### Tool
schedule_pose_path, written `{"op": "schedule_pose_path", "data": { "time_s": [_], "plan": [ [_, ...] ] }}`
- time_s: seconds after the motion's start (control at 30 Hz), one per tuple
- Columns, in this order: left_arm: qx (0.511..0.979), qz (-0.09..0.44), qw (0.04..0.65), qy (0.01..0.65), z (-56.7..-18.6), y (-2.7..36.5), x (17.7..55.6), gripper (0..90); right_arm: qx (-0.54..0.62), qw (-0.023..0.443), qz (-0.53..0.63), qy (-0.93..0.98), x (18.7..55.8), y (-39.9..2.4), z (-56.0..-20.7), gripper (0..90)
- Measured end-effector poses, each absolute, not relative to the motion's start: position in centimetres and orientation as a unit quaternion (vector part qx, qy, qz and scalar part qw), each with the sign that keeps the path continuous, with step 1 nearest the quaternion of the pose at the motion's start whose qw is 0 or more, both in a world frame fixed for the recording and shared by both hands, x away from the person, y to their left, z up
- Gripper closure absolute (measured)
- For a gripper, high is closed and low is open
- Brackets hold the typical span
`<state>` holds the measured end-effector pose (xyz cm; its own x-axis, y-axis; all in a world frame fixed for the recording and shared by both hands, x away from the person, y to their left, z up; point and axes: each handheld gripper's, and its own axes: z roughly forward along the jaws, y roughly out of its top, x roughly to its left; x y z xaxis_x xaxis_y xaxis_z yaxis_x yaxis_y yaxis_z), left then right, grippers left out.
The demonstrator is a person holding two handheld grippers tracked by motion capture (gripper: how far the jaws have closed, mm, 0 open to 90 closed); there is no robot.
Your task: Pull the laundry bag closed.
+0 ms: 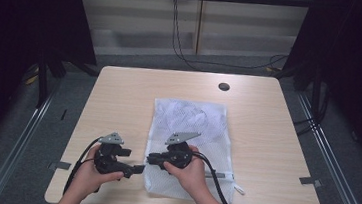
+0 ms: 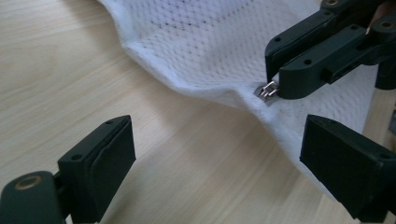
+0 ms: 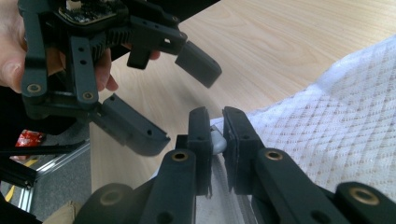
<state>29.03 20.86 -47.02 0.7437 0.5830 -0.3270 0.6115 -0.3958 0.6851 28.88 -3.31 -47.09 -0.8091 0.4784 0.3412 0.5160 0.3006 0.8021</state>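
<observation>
At the left of the high view, the left gripper sits low over the bare wooden surface, held in the person's left hand near the front edge, with its tips pointing toward the white mesh bag. Its own view shows the jaws spread wide and released, nothing between them, the surface showing in the gap and the bag's raised near corner just beyond. The mesh bag lies flat a little right of the middle of the surface, its long side running away from the person and its near end by the front edge; a white tag lies at its near right corner. The right gripper, held in the right hand, rests over the bag's near left part with its tips at the bag's left edge, facing the left gripper and just apart from it. In the left gripper view the zipper pull, small and silver, is pinched at the bag's edge; the right gripper view confirms the jaws clenched on that pull, with the mesh lifted slightly there. A small dark round disc sits on the far part of the surface, well apart from the bag.
</observation>
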Motion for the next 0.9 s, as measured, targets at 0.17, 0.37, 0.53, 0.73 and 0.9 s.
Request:
{"op": "schedule_pose_path", "data": {
  "time_s": [0.17, 0.37, 0.53, 0.73, 0.9],
  "plan": [
    [0.834, -0.033, 0.424, 0.352, -47.2, 20.1, 29.0, 12.2, -0.309, 0.017, -0.508, -0.803, 28.9, -3.3, -47.0, 82.1],
    [0.833, -0.049, 0.426, 0.350, -47.3, 19.7, 29.1, 20.2, -0.308, 0.015, -0.508, -0.804, 28.9, -3.3, -47.0, 82.1],
    [0.830, -0.069, 0.432, 0.347, -47.3, 19.5, 29.2, 31.6, -0.309, 0.013, -0.511, -0.802, 28.8, -3.3, -46.9, 82.2],
    [0.827, -0.075, 0.433, 0.352, -47.4, 19.4, 29.3, 41.3, -0.307, 0.011, -0.513, -0.801, 28.8, -3.3, -46.6, 82.1],
    [0.830, -0.084, 0.433, 0.342, -47.4, 19.3, 29.4, 46.1, -0.307, 0.007, -0.515, -0.800, 28.9, -3.4, -46.5, 82.2]
  ]
}}
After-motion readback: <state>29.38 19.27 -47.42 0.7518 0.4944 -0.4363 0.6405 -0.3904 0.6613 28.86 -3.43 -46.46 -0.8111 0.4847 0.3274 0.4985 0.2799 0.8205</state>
